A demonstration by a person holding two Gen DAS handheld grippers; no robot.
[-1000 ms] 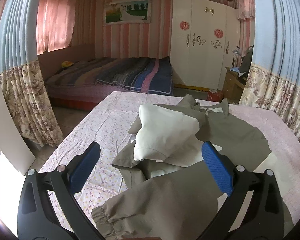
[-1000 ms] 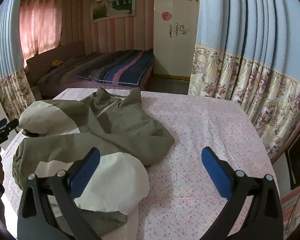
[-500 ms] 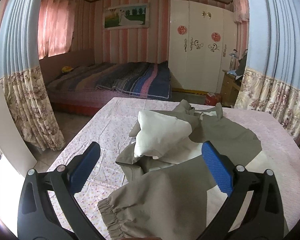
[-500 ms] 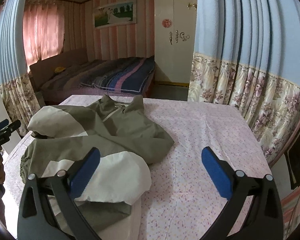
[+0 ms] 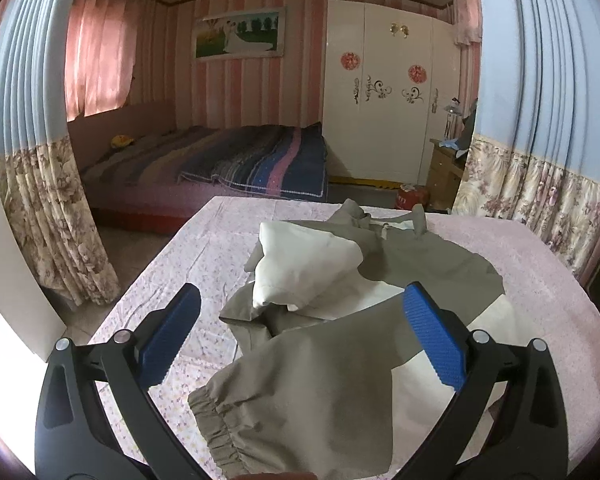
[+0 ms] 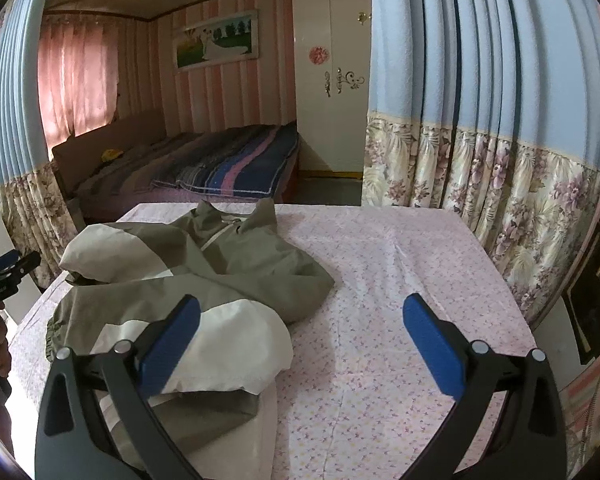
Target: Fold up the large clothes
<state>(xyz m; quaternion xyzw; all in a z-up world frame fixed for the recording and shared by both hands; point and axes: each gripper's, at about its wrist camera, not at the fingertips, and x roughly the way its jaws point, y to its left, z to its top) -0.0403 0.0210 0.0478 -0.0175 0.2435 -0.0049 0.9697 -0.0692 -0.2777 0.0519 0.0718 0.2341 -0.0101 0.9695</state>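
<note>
Blue-padded left gripper [image 5: 302, 332] and right gripper [image 6: 300, 338] both gape wide, holding nothing.
Crumpled olive-and-cream jacket [image 6: 204, 276] lies under them on the pink floral-sheeted table [image 6: 400, 280], elastic cuff [image 5: 220, 428] nearest the left gripper.

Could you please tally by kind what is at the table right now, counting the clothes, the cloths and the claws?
Jacket: 1
Tablecloth: 1
Claws, left and right, both open: 2
Total: 4

Black gripper [image 5: 300, 336] frames, ribbed blue pads [image 5: 434, 344], 2 silver screws each
</note>
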